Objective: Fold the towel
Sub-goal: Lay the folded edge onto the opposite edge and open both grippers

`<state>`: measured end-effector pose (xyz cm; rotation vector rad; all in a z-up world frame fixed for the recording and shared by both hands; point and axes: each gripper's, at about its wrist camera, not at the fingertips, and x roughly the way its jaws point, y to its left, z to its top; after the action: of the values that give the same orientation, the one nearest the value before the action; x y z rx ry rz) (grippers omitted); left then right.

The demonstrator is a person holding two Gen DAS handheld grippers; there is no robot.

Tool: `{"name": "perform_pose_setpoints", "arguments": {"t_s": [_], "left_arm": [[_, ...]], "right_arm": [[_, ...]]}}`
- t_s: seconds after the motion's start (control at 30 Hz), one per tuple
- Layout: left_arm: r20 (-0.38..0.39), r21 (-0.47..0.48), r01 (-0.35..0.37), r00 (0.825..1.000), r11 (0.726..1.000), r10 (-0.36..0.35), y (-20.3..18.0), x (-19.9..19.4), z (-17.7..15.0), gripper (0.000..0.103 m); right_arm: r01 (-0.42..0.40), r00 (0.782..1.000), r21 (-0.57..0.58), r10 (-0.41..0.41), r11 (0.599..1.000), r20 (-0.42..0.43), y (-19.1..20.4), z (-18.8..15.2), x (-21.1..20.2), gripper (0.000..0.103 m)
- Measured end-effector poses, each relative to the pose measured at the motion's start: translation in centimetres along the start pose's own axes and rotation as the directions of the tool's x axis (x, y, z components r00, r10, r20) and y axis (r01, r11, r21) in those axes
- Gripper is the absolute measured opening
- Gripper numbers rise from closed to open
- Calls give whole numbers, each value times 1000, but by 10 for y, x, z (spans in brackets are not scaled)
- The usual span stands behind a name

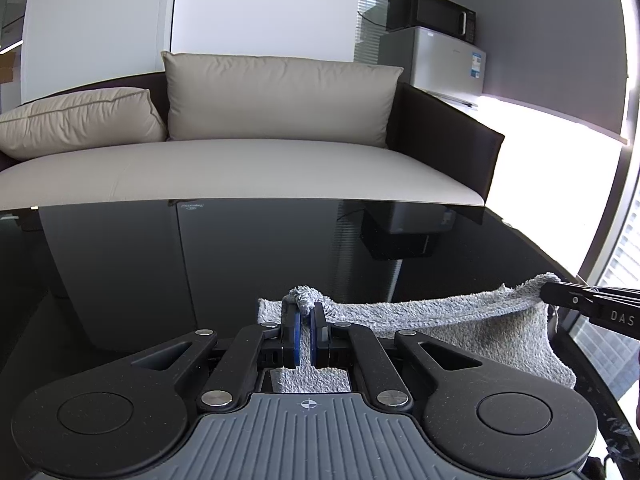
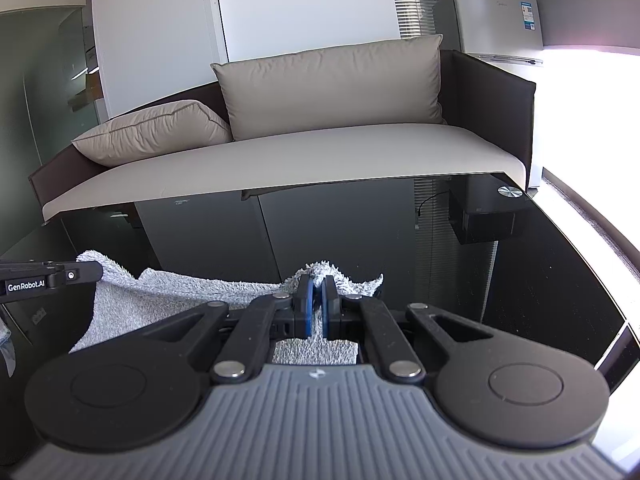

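Both grippers are clamped on the grey towel (image 1: 460, 320) over the glossy black tabletop (image 1: 200, 264). The left gripper (image 1: 306, 312) has its blue pads pinched tight on one bunched corner; the right gripper (image 2: 318, 292) bites the other corner the same way. The towel hangs slack between the two, sagging toward the tabletop, on the side nearest the camera, with the beige sofa (image 2: 320, 152) beyond the tabletop's far edge.
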<state>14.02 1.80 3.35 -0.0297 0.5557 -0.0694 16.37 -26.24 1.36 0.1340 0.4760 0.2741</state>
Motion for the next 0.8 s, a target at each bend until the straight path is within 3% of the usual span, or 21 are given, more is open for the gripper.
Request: {"name": "perform_pose_setpoints", "arguments": {"t_s": [0.8], "left_arm": [[-55, -10, -28, 998, 1000, 28, 5, 46, 12, 6]], "right_arm": [[9, 999, 40, -7, 999, -53, -7, 8, 44, 5]]}}
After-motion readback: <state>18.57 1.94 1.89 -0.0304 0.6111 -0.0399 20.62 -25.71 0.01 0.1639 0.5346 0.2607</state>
